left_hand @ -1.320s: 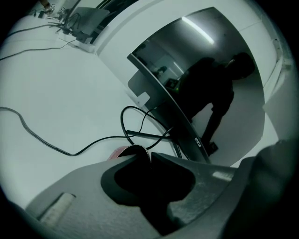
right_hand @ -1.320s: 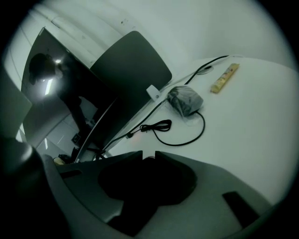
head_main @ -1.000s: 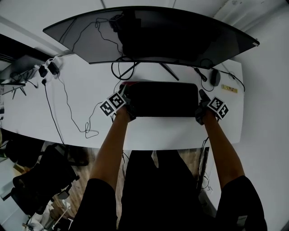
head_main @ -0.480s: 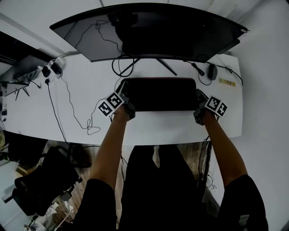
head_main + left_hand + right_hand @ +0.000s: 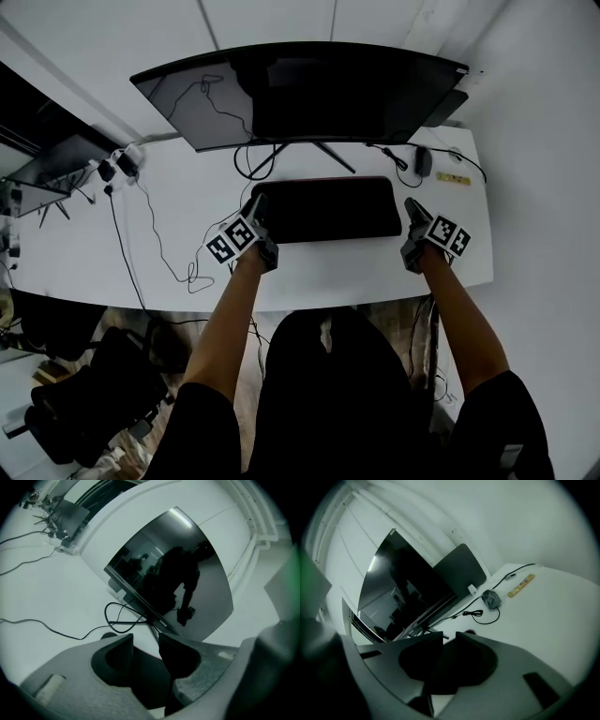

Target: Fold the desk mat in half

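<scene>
The black desk mat (image 5: 328, 209) lies flat and folded on the white desk (image 5: 187, 197), in front of the monitor stand. My left gripper (image 5: 255, 208) hovers over the mat's left end. Its jaws have just been opening and stand apart, with nothing between them. In the left gripper view that gripper (image 5: 146, 641) frames the dark mat (image 5: 147, 677) below, showing a thin red edge. My right gripper (image 5: 411, 208) hangs just off the mat's right end. In the right gripper view it (image 5: 449, 637) shows only a narrow gap, with the dark mat (image 5: 436, 667) seen through it and not gripped.
A wide curved monitor (image 5: 300, 89) stands at the back of the desk. Loose cables (image 5: 159, 244) and power adapters (image 5: 122, 161) lie to the left. A mouse (image 5: 423, 161) and a yellow strip (image 5: 453, 178) sit at the back right. An office chair (image 5: 84, 403) stands below left.
Both grippers have lifted and drawn back a little from the mat's ends. The mat stays flat on the desk. The head view has tilted, so the desk sits lower in it.
</scene>
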